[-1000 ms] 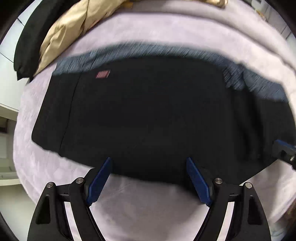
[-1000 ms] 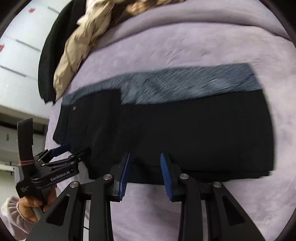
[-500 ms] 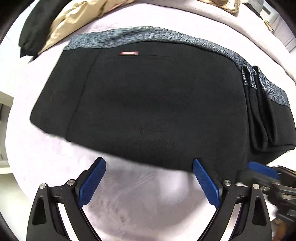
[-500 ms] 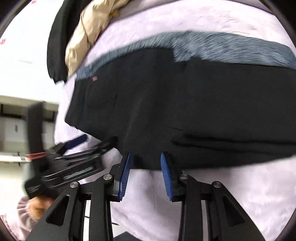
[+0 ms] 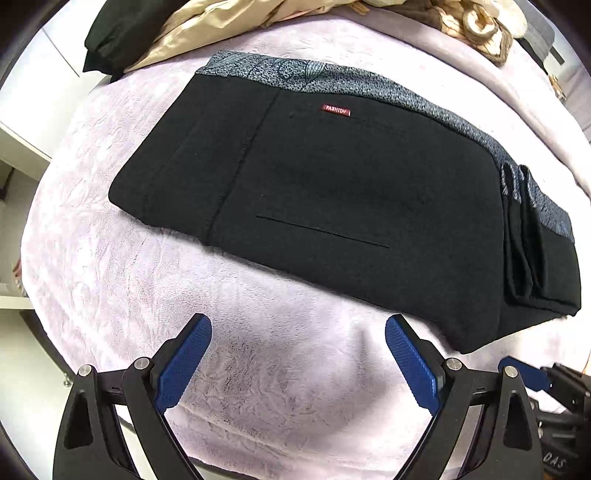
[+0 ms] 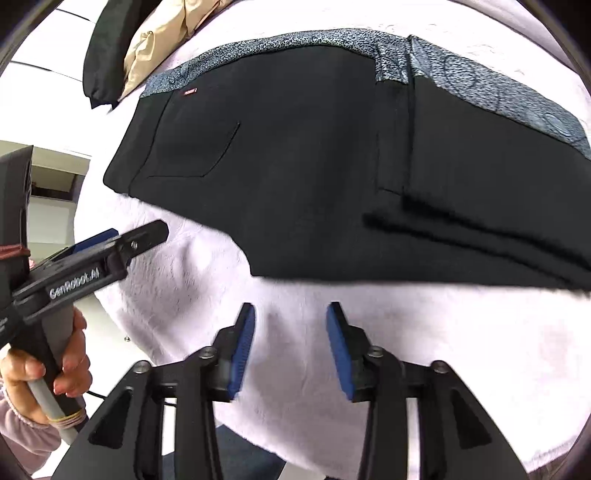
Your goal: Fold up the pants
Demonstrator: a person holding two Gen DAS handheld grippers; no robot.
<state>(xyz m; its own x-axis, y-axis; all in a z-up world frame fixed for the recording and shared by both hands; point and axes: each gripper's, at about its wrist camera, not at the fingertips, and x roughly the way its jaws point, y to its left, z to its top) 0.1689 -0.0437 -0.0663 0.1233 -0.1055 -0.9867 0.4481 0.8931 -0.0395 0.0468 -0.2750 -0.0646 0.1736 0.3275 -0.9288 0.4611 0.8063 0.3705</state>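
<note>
Both grippers clear of folded pants, nothing held.

Nearest: left gripper (image 5: 297, 363) spread wide, right gripper (image 6: 290, 345) part-open w/ jaws just widening, both over bare cover, prob. backed off to check the fold. Beyond them black pants (image 5: 332, 192) lie flat in a folded stack, patterned waistband at far edge, layered fold at right end. Surface: plush lilac bedcover (image 5: 122, 280). Farther back: beige garment (image 5: 195, 33) and black garment (image 5: 118, 33); white furniture past the edge.
</note>
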